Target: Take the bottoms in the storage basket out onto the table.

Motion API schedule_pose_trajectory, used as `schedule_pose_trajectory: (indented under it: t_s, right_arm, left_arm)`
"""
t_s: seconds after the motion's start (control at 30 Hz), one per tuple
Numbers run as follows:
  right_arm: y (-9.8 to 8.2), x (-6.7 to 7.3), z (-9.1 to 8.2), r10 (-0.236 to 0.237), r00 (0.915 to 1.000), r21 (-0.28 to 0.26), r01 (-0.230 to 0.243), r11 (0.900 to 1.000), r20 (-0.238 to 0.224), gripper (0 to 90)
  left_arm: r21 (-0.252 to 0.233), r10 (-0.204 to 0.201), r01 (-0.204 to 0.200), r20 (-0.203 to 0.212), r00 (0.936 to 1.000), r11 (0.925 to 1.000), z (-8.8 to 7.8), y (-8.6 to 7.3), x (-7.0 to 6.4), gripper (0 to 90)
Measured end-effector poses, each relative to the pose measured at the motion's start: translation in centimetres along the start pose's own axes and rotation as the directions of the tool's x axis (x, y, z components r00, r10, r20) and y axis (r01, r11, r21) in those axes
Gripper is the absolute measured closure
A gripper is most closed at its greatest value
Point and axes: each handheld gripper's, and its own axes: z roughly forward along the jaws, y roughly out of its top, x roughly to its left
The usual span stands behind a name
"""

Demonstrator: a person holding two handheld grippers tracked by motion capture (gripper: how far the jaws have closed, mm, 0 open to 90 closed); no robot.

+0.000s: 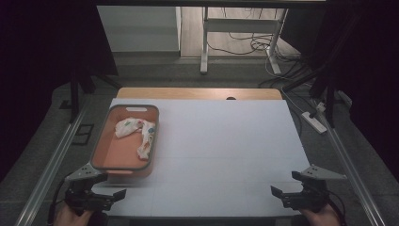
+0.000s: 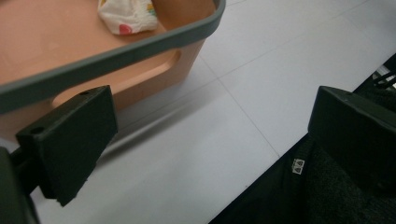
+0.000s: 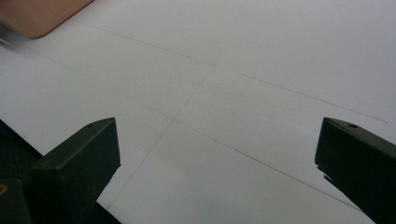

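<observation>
Item 1: tray (image 1: 149,141). Salmon-coloured plastic, grey rim, rectangular, with a handle slot in its near wall. It stands on the left half of the white table (image 1: 226,141), its near end just ahead of the left gripper. The long axis runs away from the person, so the near handle faces the left hand, a placement that judges well for reaching in from that side.

Item 2: cloth (image 1: 139,134). White, with small coloured prints, crumpled into a loose strip. It lies inside the tray, toward the far and right part of the floor, touching the base and apart from both grippers. In the left gripper view it shows past the grey rim as a bunched end (image 2: 127,16).

Item 3: left gripper (image 1: 96,197). Held low at the near left corner of the table, aimed forward and slightly right toward the tray's near wall. Jaws stand wide apart, holding nothing; in its own view the tray rim (image 2: 116,56) passes just above the left jaw. The wide gap suits a first reach for the cloth.

Item 4: right gripper (image 1: 294,195). Held at the near right edge, well apart from the tray, pointing left across bare table (image 3: 224,93). Jaws wide, empty. Its position reads as a waiting post, with the tray's corner (image 3: 37,16) far off in its view.
</observation>
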Motion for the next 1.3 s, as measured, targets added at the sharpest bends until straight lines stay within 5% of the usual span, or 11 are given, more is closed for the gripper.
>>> schedule_pose_trajectory:
  t_s: [0.67, 1.3]
  right_arm:
    - [0.1, 0.4, 0.3, -0.038, 0.9993, 0.031, 0.038, 0.999, -0.004, 0.8]
    - [0.1, 0.5, 0.5, -0.048, 0.9988, 0.043, 0.048, 0.998, -0.003, 0.8]
  left_arm:
    - [-0.016, 0.067, -0.067, 0.014, 0.9976, 0.9976, 0.1, 1.2, -0.4, 0.7]
    - [-0.025, 0.061, -0.061, -0.013, 0.9981, 0.9978, 1.2, 3.4, -0.1, 0.4]
